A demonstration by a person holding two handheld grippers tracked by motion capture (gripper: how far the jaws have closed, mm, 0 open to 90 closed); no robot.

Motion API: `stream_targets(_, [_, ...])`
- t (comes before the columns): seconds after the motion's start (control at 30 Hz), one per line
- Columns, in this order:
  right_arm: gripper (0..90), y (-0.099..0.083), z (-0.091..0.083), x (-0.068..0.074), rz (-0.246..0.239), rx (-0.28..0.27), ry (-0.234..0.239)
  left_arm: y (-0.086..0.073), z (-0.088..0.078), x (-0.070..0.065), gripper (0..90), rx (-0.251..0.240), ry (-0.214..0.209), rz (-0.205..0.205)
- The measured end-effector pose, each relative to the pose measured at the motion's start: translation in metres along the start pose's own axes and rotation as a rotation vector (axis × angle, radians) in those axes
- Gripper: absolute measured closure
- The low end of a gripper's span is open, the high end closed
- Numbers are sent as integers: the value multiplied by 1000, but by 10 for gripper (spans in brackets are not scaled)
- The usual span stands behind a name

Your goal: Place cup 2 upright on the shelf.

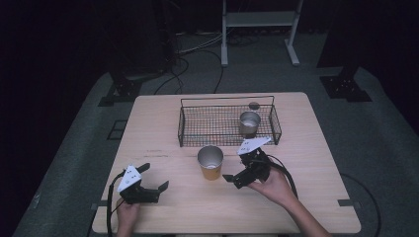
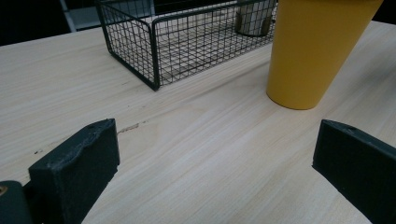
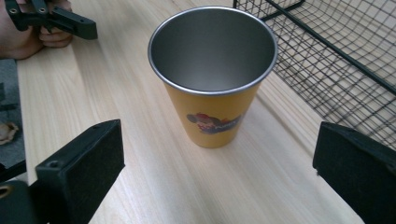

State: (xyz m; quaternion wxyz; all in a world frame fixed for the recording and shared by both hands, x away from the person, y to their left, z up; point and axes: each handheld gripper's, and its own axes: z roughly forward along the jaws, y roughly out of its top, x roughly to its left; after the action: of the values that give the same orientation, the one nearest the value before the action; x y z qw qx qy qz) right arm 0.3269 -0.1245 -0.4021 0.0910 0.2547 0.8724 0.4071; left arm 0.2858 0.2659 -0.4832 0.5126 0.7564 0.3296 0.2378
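No readable text on anything.

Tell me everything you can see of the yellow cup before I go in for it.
The yellow cup stands upright on the wooden table, just in front of the wire basket and apart from it. It tapers from a wide mouth to a narrow base. The outside is yellow with a small cartoon print on the side; the inside and rim look like bare metal, and it is empty. Nothing touches it: the right claw faces it with jaws open, short of its sides.
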Motion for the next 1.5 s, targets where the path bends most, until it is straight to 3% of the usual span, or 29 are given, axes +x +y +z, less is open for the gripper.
stream_targets(0.4, [13, 2, 17, 1, 23, -18, 3, 0, 0, 0, 0, -3, 0, -2])
stream_targets(0.97, [13, 7, 35, 4, 4, 21, -3, 0, 0, 0, 0, -5, 0, -1])
stream_targets(1.5, [13, 16, 56, 3, 18, 65, -14, 0, 0, 0, 0, -3, 0, 2])
